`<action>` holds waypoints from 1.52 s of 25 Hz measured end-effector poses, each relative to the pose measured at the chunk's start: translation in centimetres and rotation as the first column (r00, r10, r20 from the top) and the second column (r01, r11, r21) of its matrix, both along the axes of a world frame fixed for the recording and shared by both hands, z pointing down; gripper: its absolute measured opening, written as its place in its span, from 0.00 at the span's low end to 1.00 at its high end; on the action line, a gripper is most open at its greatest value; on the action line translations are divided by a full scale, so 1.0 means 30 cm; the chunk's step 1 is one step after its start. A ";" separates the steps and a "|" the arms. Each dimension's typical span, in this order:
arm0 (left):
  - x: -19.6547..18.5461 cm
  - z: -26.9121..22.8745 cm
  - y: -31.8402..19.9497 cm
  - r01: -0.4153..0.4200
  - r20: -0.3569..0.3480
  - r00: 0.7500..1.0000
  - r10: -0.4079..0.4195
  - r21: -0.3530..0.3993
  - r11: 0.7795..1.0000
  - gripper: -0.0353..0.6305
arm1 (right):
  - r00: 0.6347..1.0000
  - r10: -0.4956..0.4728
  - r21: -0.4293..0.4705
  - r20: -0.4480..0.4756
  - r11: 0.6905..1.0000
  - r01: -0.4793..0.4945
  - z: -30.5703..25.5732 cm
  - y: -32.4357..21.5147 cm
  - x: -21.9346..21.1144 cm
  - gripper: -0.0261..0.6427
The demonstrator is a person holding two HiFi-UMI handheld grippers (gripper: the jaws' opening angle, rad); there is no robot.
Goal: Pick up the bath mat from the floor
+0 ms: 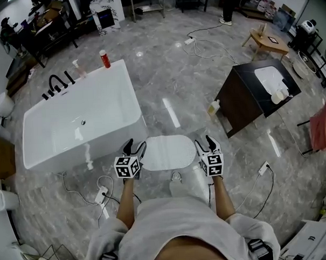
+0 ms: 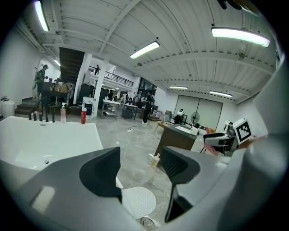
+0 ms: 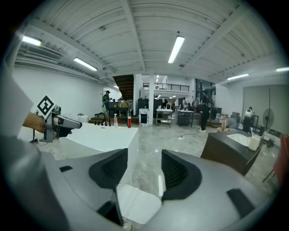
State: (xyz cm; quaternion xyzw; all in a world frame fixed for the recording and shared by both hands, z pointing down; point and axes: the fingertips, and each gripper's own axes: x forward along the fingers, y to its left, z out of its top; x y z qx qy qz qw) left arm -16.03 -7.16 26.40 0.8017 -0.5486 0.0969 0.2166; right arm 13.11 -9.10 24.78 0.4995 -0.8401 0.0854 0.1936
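Note:
A white oval bath mat (image 1: 168,152) lies flat on the grey marble floor beside the bathtub. It also shows low between the jaws in the left gripper view, bath mat (image 2: 139,201), and in the right gripper view, bath mat (image 3: 137,204). My left gripper (image 1: 135,147) is held in the air over the mat's left end, open, nothing between its jaws. My right gripper (image 1: 204,144) hovers over the mat's right end, also open and empty. Both stand well above the floor, level, pointing forward.
A white bathtub (image 1: 79,118) with a red bottle (image 1: 105,58) on its rim stands at the left. A dark vanity cabinet (image 1: 256,95) stands at the right, a small bottle (image 1: 214,107) at its foot. Cables and a power strip (image 1: 101,195) lie by my feet.

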 end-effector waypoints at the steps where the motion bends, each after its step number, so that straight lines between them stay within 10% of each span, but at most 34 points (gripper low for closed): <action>1: 0.001 0.007 -0.026 0.006 0.002 1.000 -0.006 -0.007 1.000 0.47 | 1.000 -0.004 -0.005 0.000 1.000 0.004 0.004 -0.032 0.005 0.39; 13: -0.006 0.150 -0.257 0.077 0.035 0.997 -0.073 -0.124 0.989 0.47 | 0.998 -0.057 -0.101 -0.005 0.993 0.056 0.144 -0.346 0.066 0.39; 38: -0.083 0.776 -0.250 0.075 0.060 0.997 -0.057 -0.367 0.927 0.47 | 0.996 -0.090 -0.327 0.002 0.941 0.085 0.756 -0.413 -0.003 0.41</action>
